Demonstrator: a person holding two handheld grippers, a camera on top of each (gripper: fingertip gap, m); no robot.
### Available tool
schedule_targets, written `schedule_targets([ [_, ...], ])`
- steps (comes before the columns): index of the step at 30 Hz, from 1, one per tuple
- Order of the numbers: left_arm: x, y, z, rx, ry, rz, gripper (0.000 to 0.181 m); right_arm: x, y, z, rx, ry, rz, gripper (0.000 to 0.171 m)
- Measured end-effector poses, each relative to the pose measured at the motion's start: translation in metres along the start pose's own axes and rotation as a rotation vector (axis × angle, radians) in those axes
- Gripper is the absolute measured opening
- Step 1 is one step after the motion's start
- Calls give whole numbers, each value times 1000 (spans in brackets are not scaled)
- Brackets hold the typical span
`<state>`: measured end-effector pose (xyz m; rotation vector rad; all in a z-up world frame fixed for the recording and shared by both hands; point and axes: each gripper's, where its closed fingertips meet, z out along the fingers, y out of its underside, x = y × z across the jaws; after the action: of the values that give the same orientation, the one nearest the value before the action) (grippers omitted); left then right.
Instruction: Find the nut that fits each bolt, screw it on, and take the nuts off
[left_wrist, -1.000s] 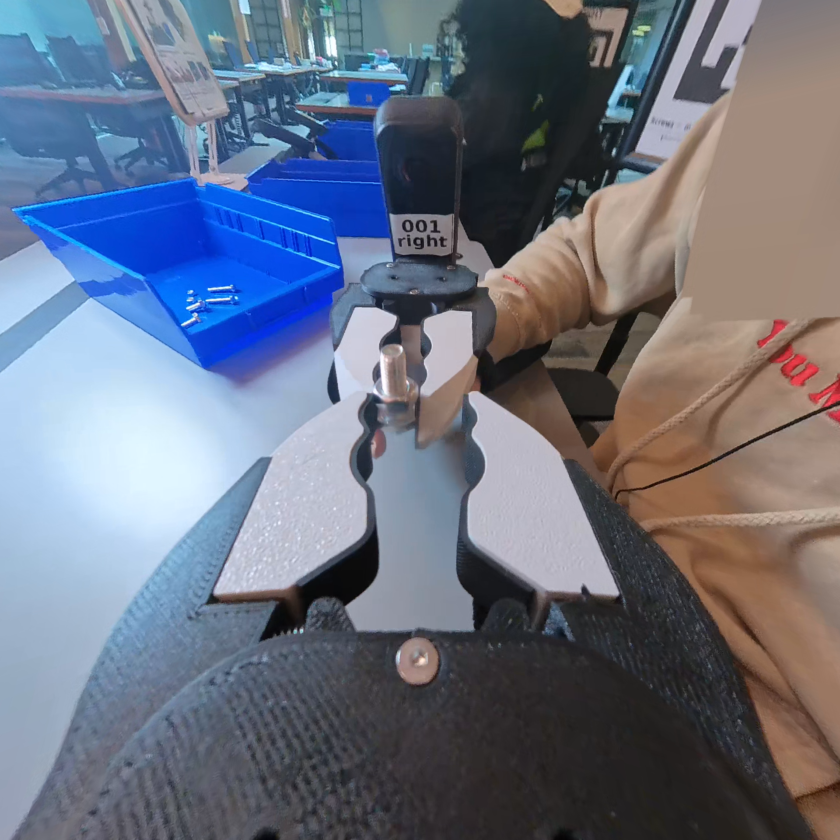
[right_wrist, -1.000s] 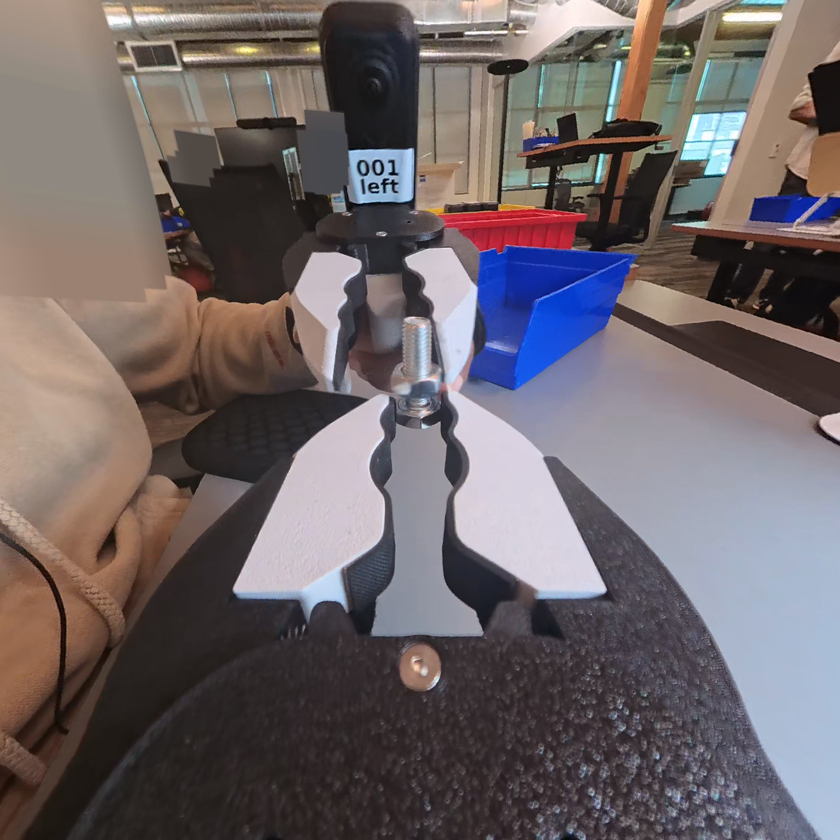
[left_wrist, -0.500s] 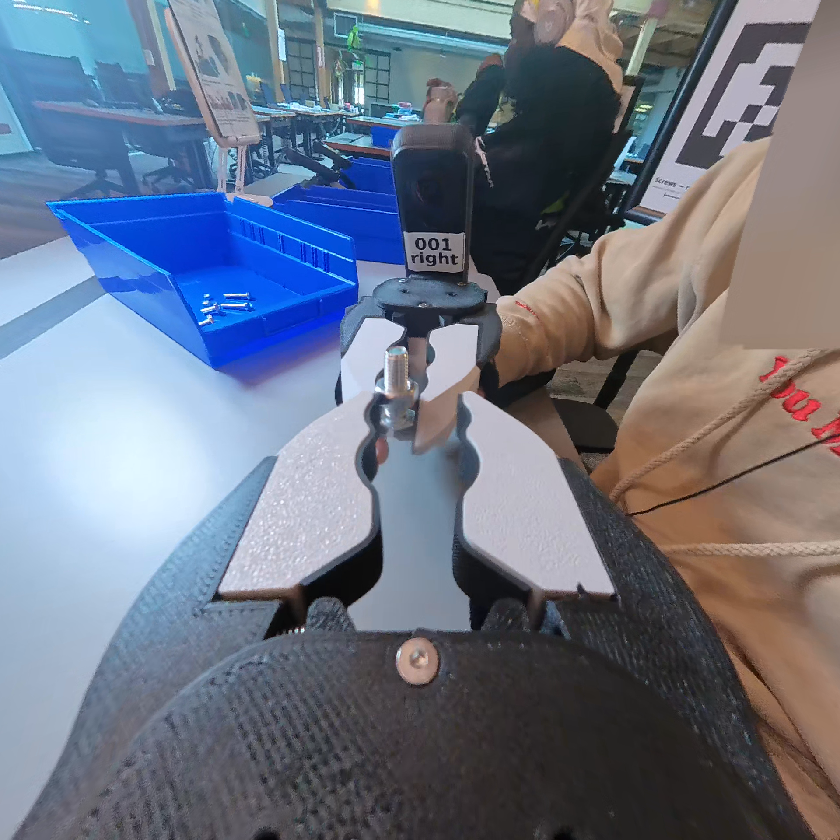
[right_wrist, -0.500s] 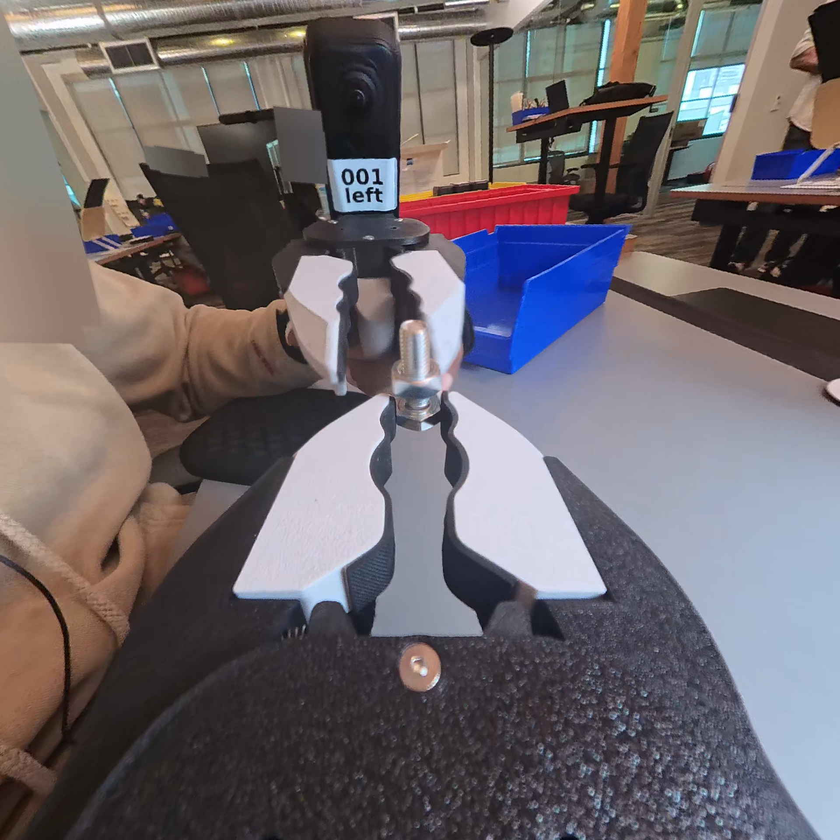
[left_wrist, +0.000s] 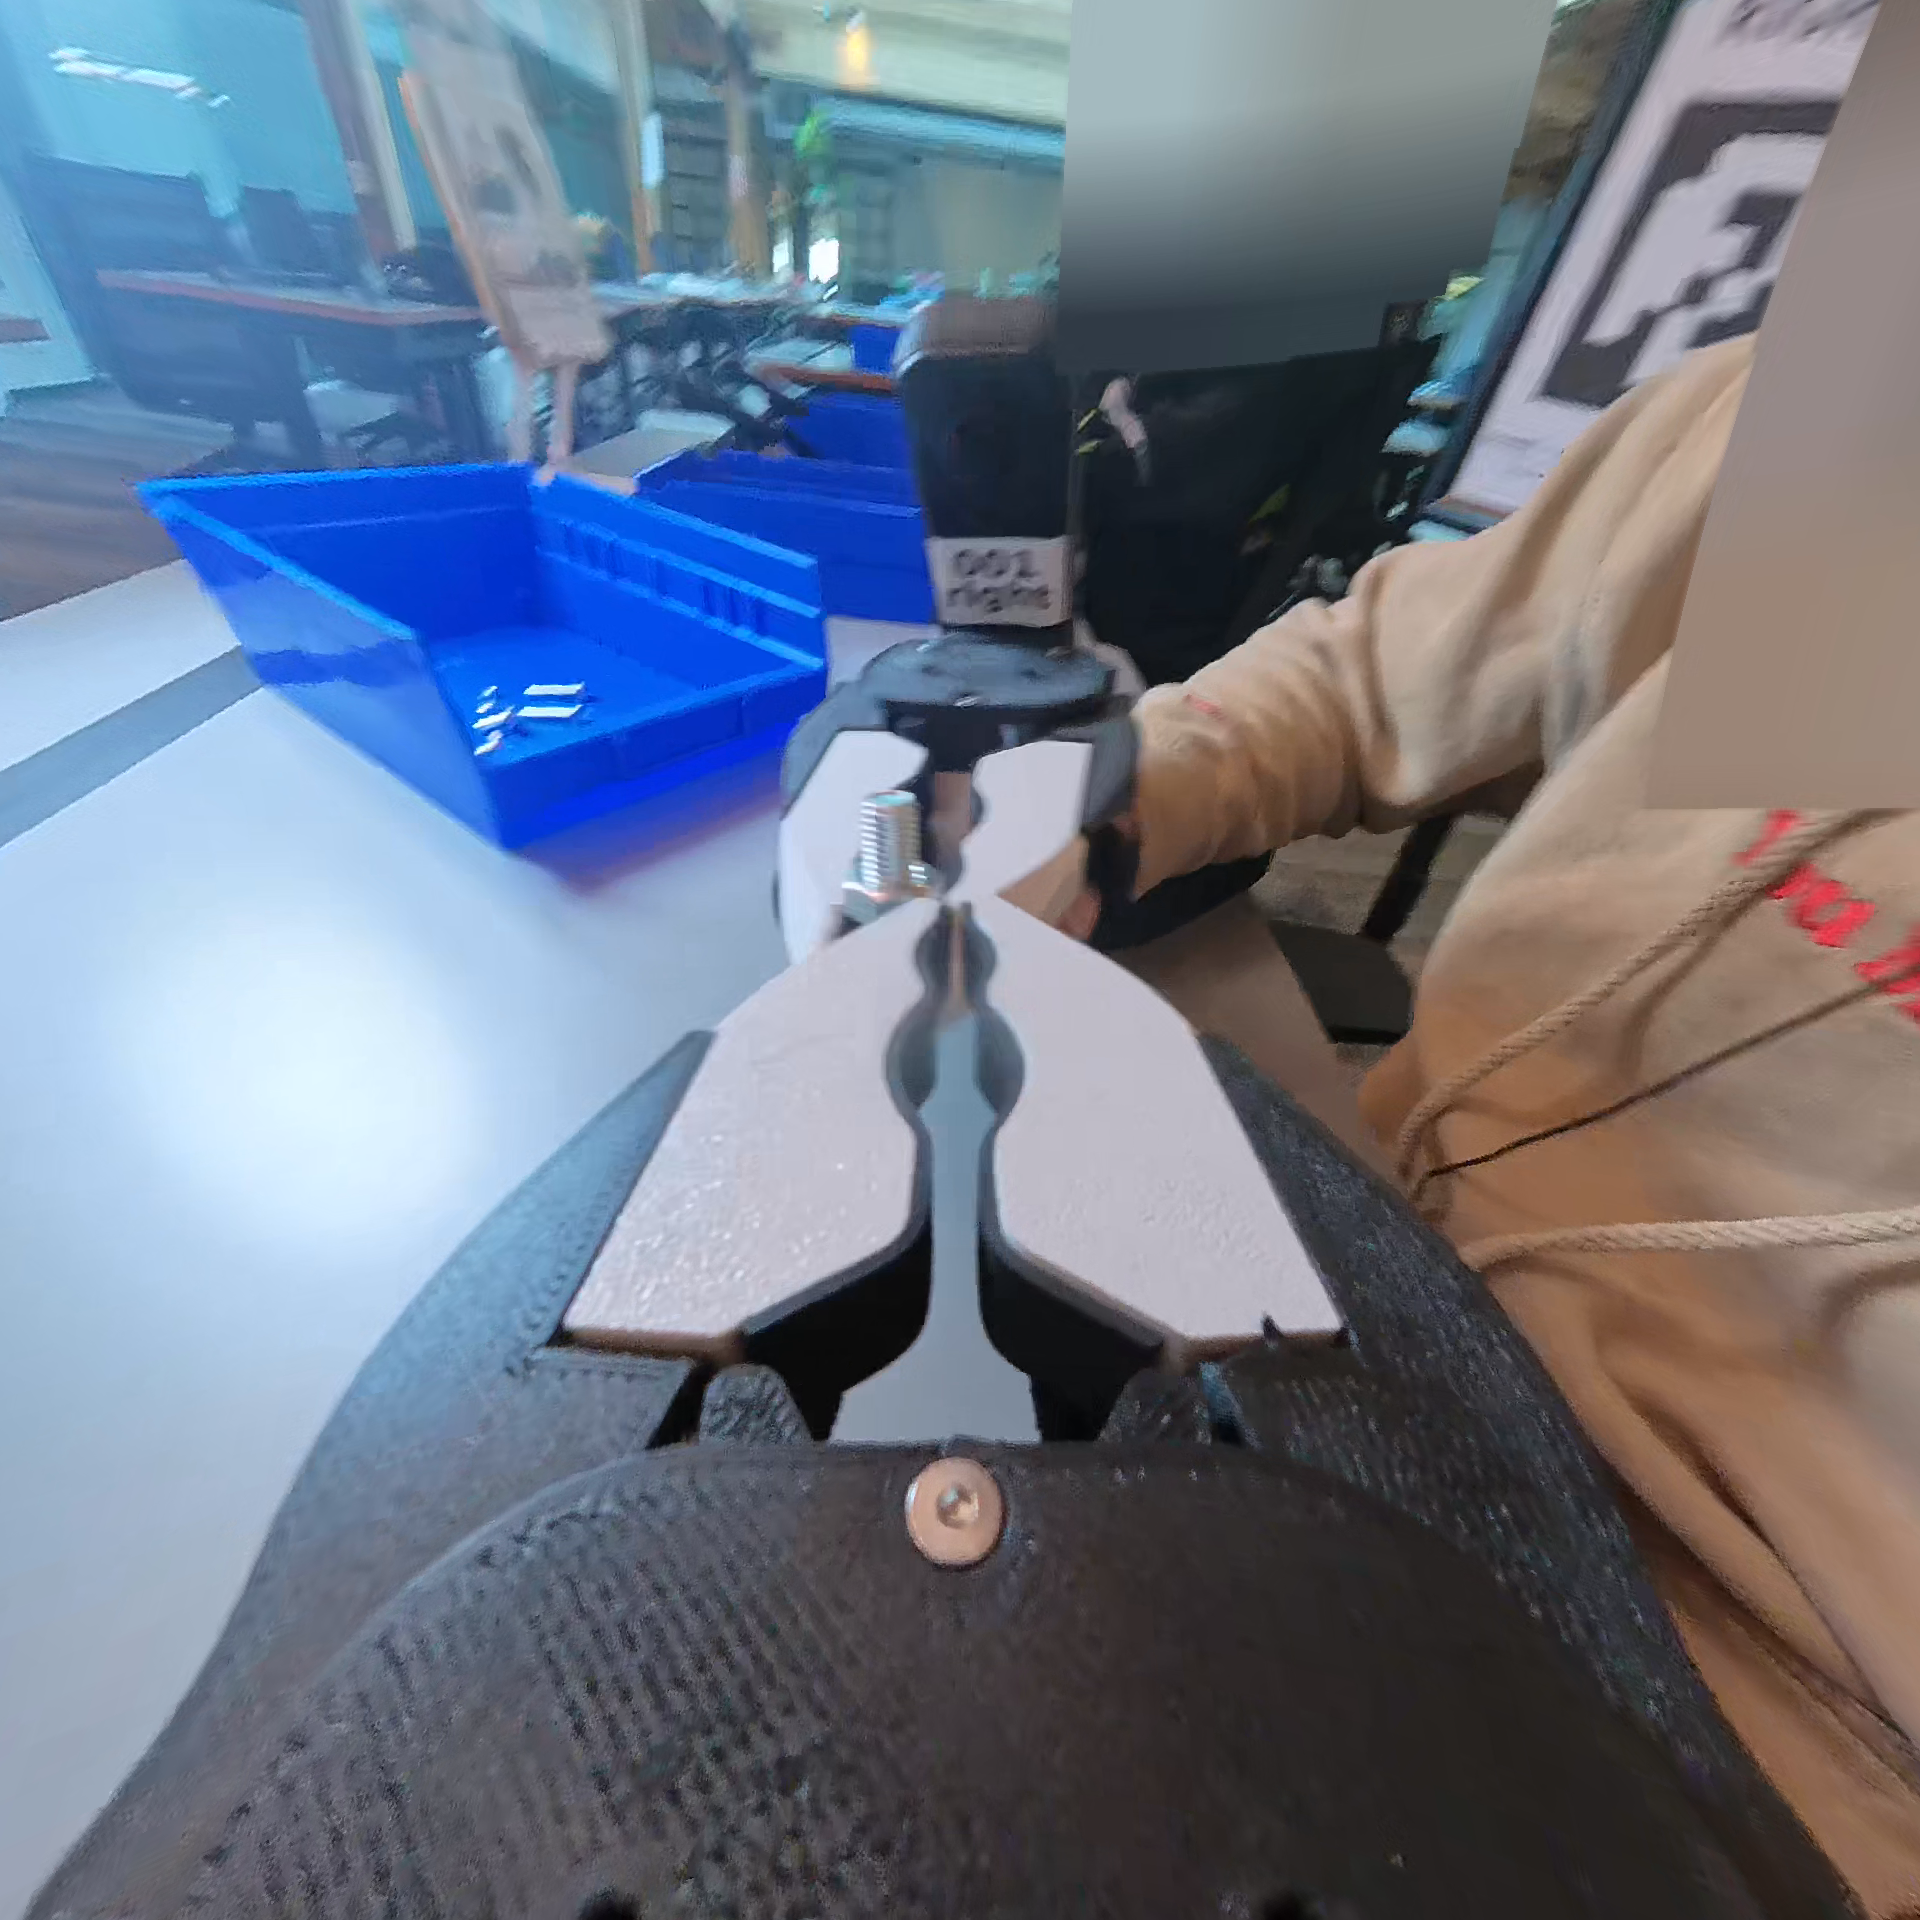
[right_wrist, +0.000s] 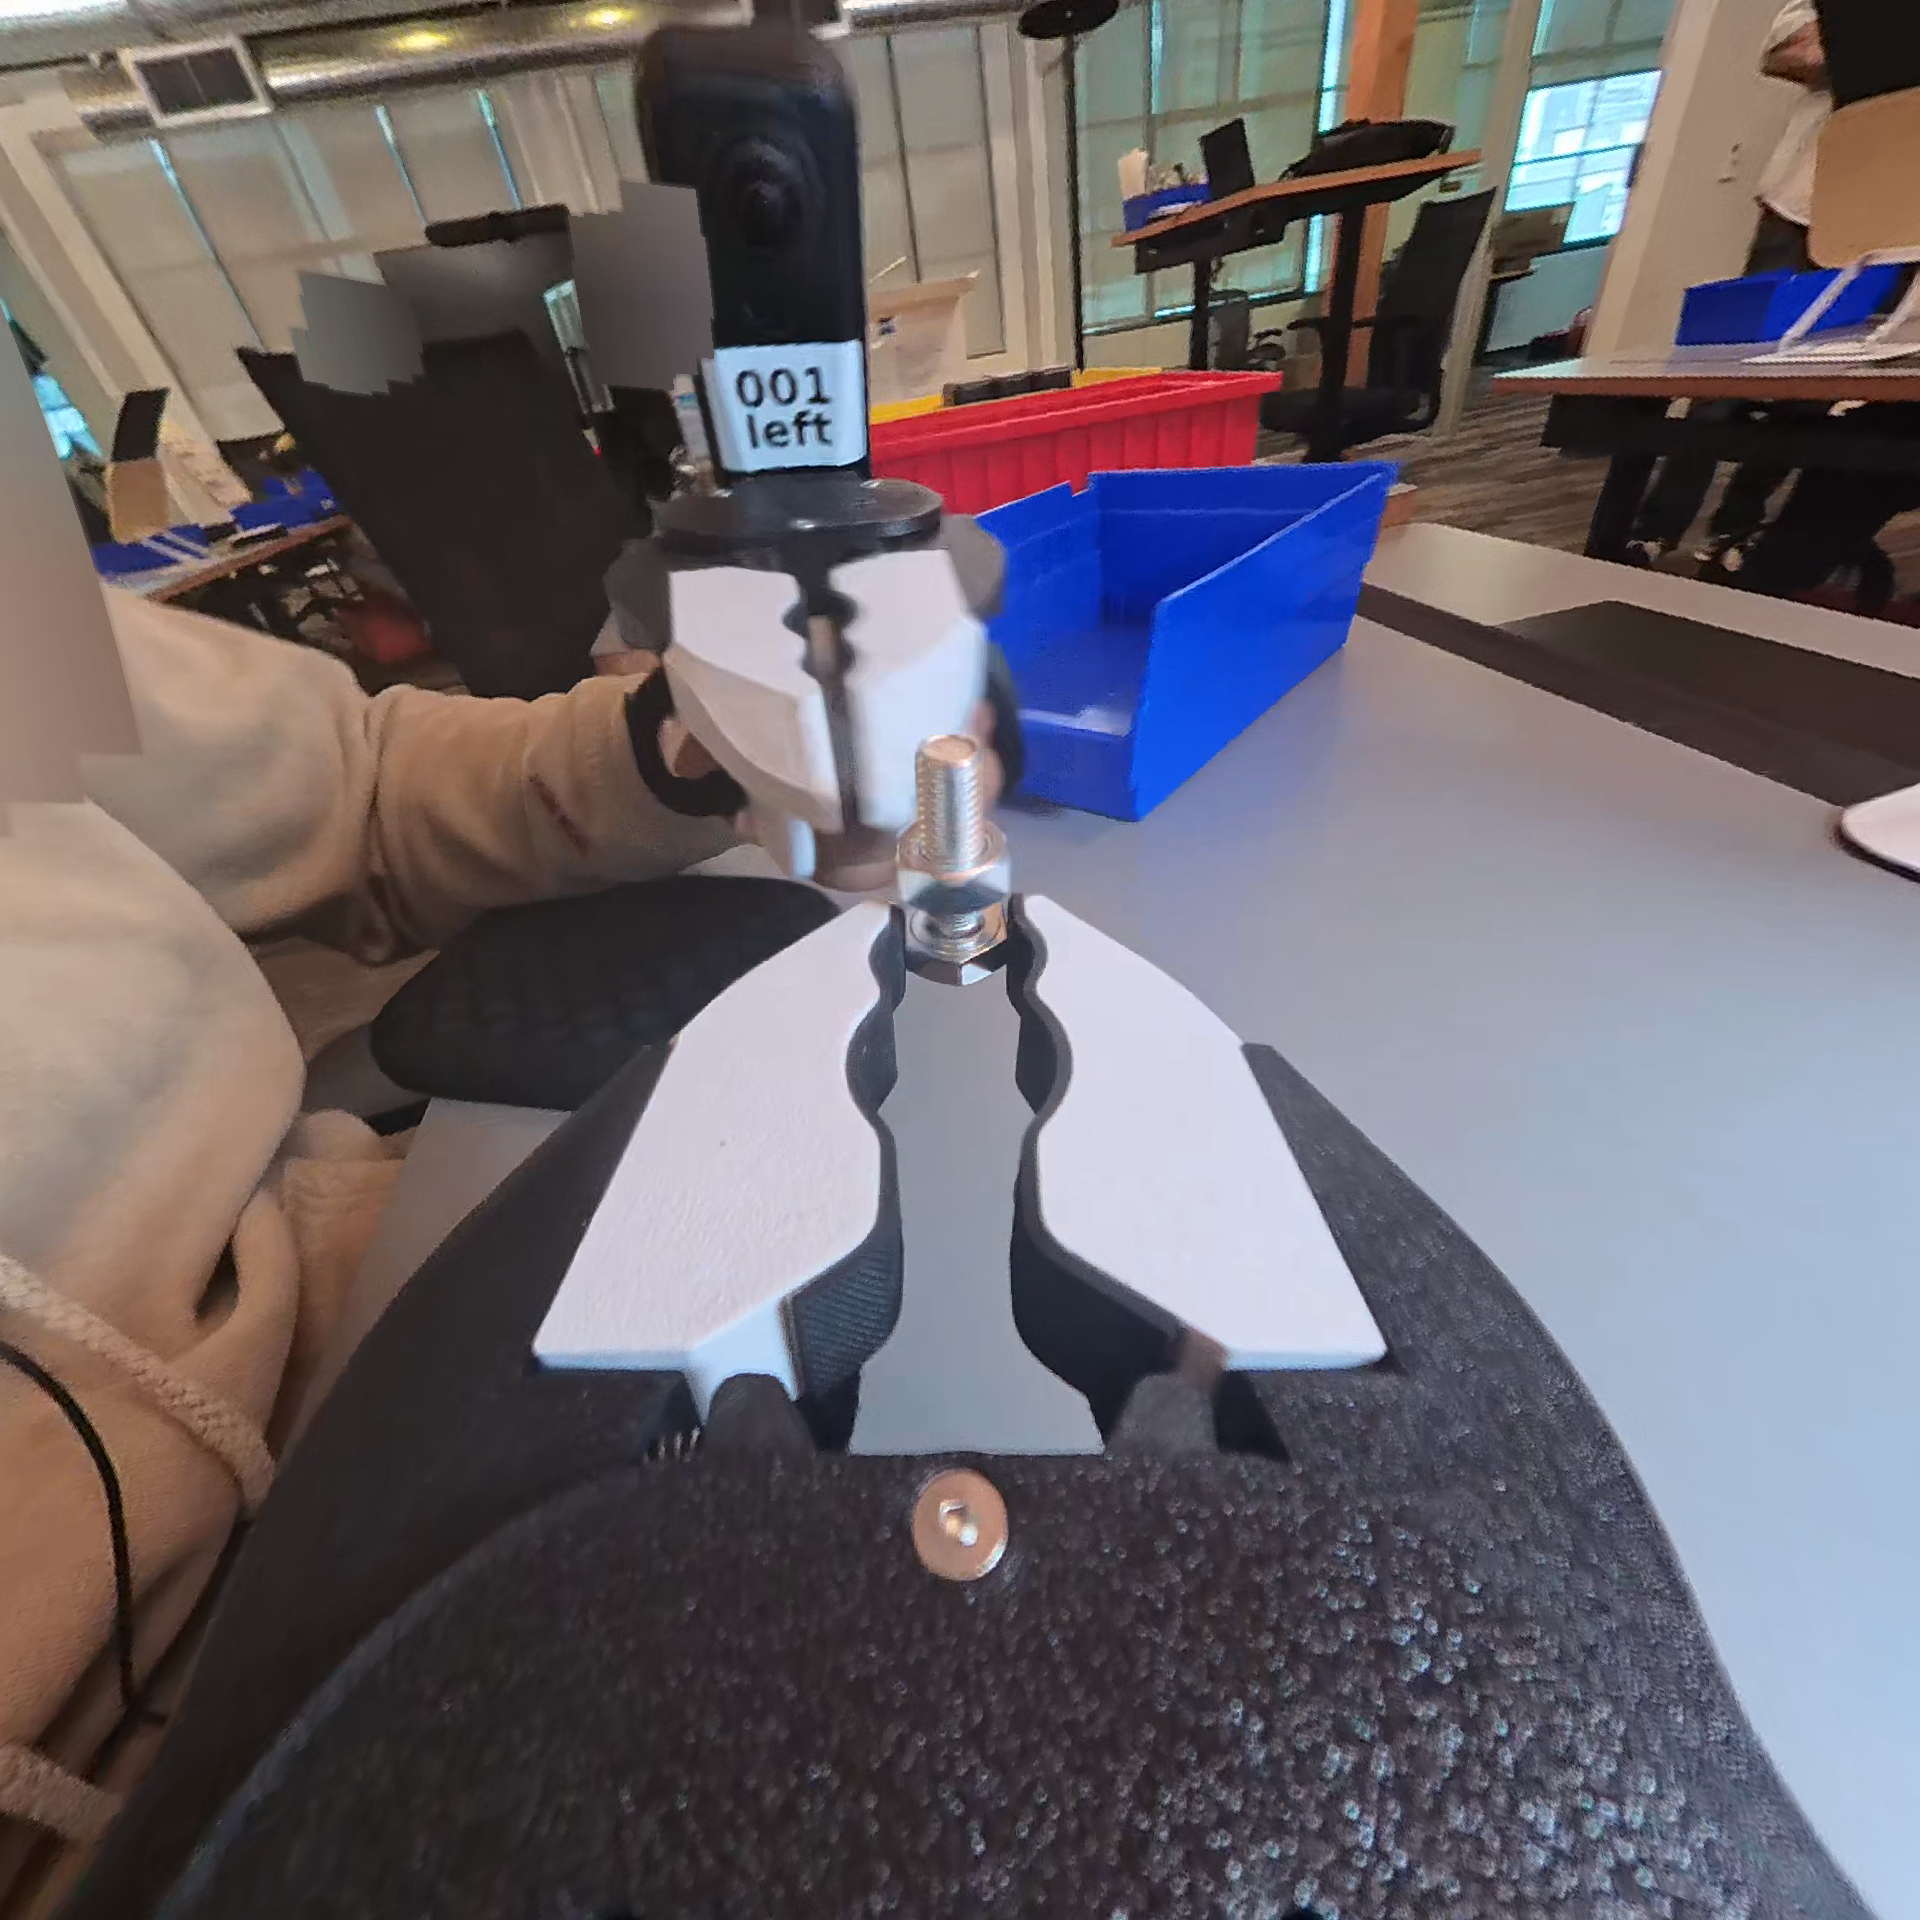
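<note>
Left to right, left wrist view first: grey bench (left_wrist: 260, 1039) on the left, carrying a blue bin (left_wrist: 343, 623) with a few small silver fasteners (left_wrist: 530, 712) loose on its floor. A second blue bin (left_wrist: 790, 499) sits just behind it.

Centre: left tool (left_wrist: 948, 914), fingers pressed together at the tips, nothing visible between them. Just beyond and slightly left of those tips is the bolt (left_wrist: 885, 844), standing upright, threads up, with the nut (left_wrist: 883, 896) low on the shaft. View is motion-blurred, so I can't tell if the left tool touches the bolt.

Right of centre: person's cream sleeve (left_wrist: 1403, 665) and hoodie front fill the right side.

Right wrist view: cream sleeve on the left, left tool (right_wrist: 831, 800) facing the camera, tips closed, just beside and behind the bolt's threaded end. It looks clear of the nut.

Centre: right tool (right_wrist: 954, 940) clamped on the hex head at the bottom of the bolt (right_wrist: 948, 790). Nut (right_wrist: 952, 864) sits just above the head with a short stretch of thread showing between them. Bolt is held above the bench, upright.

Right: blue bin (right_wrist: 1247, 623) with an open front on the bench (right_wrist: 1507, 987), red bin (right_wrist: 1070, 426) behind it.
</note>
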<state>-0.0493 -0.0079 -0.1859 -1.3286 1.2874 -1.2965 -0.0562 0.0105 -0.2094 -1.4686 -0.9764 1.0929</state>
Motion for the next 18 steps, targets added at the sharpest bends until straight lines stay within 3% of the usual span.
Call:
schedule_targets([
  [3, -5, -6, -5, 31, -27, 9, 5, 9, -2, -4, 1, 26, 19, 18],
  [8, -12, 7, 9, -13, -90, 34, 41, -5, 9, 5, -54, -26, 1, 18],
  [12, -4, 11, 8, -57, -37, 15, 34, -1, 7, 3, -49, -11, 12, 18],
  [14, 2, 1, -3, -2, 31, -1, 6, 9, 5, -1, -41, 32, 20, 18],
  [18, -8, 0, -2, 4, -39, 13, 22, 12, 7, -1, -55, 36, 30, 18],
])
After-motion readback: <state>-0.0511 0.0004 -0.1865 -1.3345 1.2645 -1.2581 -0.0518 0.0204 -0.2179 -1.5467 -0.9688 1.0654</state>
